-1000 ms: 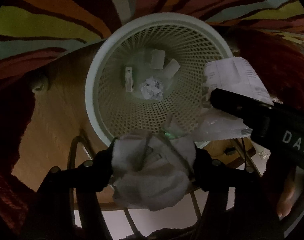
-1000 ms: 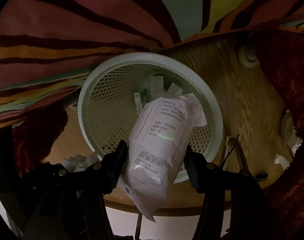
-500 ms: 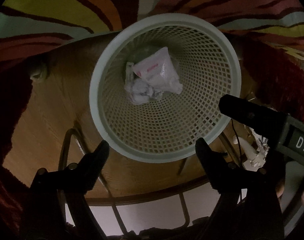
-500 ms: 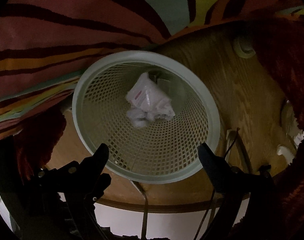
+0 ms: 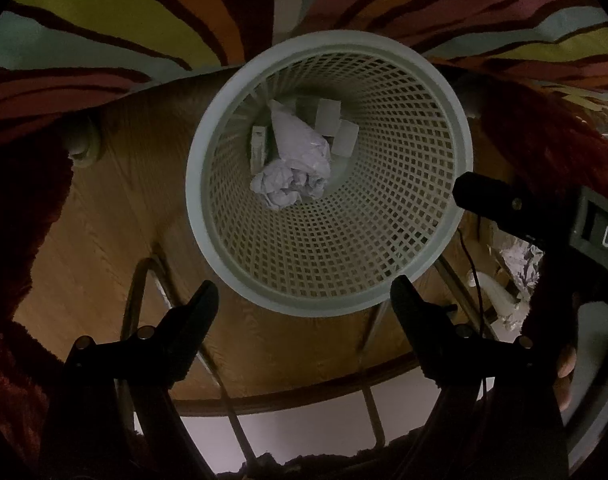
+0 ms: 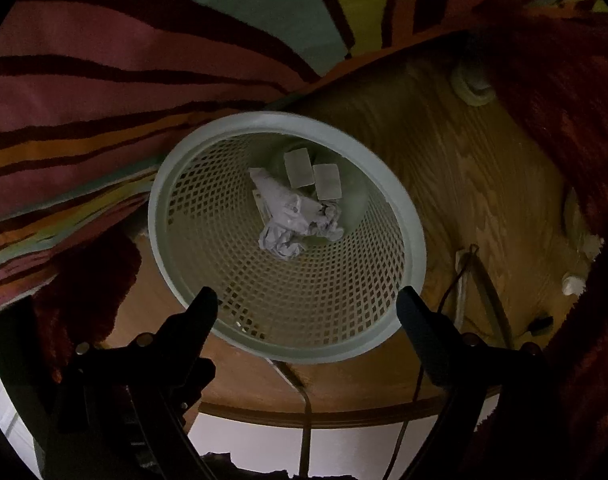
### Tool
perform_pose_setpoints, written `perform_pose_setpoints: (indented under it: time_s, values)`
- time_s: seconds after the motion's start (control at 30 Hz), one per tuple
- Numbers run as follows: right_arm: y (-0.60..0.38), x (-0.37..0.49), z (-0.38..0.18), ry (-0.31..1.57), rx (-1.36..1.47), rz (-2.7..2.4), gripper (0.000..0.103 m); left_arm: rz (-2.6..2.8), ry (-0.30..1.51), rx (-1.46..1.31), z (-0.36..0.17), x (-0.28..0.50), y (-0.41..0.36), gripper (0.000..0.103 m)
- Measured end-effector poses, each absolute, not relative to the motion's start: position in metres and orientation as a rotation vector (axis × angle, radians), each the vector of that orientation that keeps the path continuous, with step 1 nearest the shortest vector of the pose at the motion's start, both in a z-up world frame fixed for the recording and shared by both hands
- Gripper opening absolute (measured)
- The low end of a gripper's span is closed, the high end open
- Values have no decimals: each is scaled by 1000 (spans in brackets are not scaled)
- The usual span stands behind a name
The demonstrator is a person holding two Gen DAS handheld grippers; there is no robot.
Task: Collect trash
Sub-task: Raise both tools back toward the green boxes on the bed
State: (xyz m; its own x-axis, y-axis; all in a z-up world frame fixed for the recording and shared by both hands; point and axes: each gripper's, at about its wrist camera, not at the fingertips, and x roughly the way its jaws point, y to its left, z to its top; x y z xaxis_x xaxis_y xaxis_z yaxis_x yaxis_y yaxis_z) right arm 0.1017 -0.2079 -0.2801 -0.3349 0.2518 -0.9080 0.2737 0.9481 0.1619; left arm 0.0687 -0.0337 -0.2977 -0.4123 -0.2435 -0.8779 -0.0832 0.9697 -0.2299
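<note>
Black left claw [image 5: 300, 300] and right claw [image 6: 306, 302]: jaws apart, empty, above the mesh bin [image 5: 444, 92]. Farther down, crumpled trash [image 5: 292, 168] lies on the bin's bottom. Drop step looks done; next, fetch scraps [image 5: 518, 264] right of the bin.

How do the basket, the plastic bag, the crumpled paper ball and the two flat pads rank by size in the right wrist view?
1. Basket, by far the largest.
2. Plastic bag.
3. Crumpled paper ball, close to the bag; their edges merge, so this order is unsure.
4. Two flat pads, alike in size.
</note>
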Motion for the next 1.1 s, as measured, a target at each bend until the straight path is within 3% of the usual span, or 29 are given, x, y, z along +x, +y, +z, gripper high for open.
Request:
perform_pose_setpoints:
  time_s: [0.67, 1.1]
  values:
    - [-209, 92, -186, 1681, 365, 121, 87, -239, 1658, -73, -186, 59, -37, 85]
    - [-182, 100, -83, 1259, 85, 298, 87, -205, 1344, 3, -110, 56, -28, 85]
